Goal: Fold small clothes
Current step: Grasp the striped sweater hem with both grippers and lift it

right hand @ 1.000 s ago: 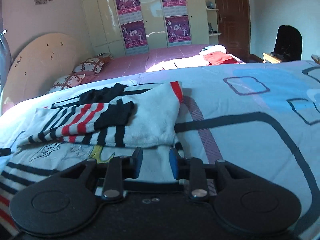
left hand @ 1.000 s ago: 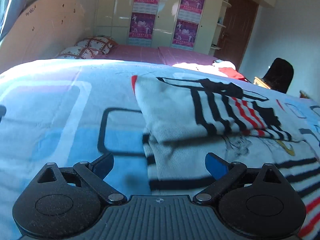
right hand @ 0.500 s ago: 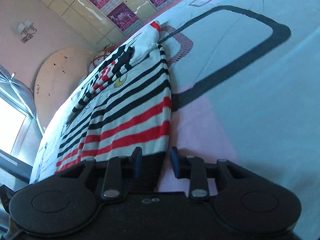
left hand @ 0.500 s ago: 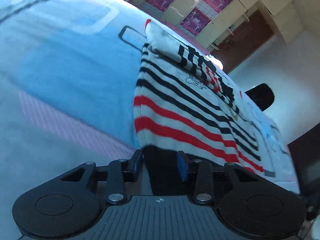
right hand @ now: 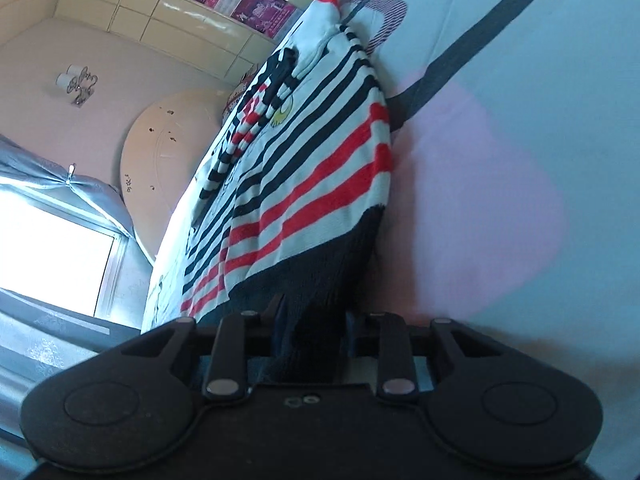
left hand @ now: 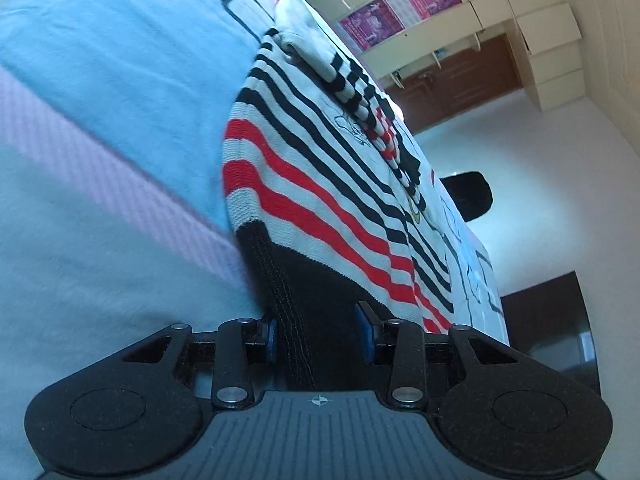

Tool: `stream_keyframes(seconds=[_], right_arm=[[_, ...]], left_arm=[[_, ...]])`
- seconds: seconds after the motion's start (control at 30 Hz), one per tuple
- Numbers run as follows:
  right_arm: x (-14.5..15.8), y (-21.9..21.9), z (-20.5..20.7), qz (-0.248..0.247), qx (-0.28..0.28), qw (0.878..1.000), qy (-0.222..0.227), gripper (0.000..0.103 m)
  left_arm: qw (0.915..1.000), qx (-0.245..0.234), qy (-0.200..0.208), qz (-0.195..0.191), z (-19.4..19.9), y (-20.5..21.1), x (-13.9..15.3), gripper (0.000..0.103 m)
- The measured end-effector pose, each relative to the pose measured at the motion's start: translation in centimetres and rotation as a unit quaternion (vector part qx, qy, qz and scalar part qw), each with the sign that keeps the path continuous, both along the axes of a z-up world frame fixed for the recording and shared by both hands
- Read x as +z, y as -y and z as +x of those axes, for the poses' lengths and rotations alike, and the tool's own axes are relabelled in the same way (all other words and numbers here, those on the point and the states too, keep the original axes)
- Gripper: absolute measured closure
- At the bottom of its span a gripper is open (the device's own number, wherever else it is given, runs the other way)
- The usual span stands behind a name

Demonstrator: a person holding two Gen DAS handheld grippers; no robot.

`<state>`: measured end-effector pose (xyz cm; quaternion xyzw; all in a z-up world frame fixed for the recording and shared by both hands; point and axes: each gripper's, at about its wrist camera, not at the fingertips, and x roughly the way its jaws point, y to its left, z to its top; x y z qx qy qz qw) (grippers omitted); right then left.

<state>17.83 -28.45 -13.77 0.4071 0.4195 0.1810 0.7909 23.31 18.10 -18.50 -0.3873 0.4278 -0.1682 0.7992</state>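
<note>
While we hold the black bottom hem of the striped sweater (left hand: 320, 184) in both tools, the left gripper (left hand: 318, 336) squeezing one corner and the right gripper (right hand: 310, 334) squeezing the other, the sweater runs straight away from both, long-ways across the blue bedsheet (left hand: 100, 92) toward its collar, so neither hand is nearer. A second ago the left jaws were wide and have just closed on the hem, and both views have tipped down low by the bed
</note>
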Motion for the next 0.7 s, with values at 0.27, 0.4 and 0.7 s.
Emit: stream_keyframes(seconds=[0.27,0.4,0.7], right_arm=[[0.2,-0.3,-0.3,-0.027,0.005,1.000,0.000,0.087],[0.3,0.7,-1.2,0.009,0.004,1.000,0.003,0.072],[-0.6,1.1,0.0,0.007,-0.009,1.000,-0.007,0.091]], left_arm=[[0.9973,0.009,0.017,0.071,-0.5,0.6,0.7,0.096],[0.9998,-0.001,0.017,0.013,-1.6,-0.3,0.4,0.096],[0.9987,0.039,0.014,-0.029,-1.4,0.0,-1.8,0.096]])
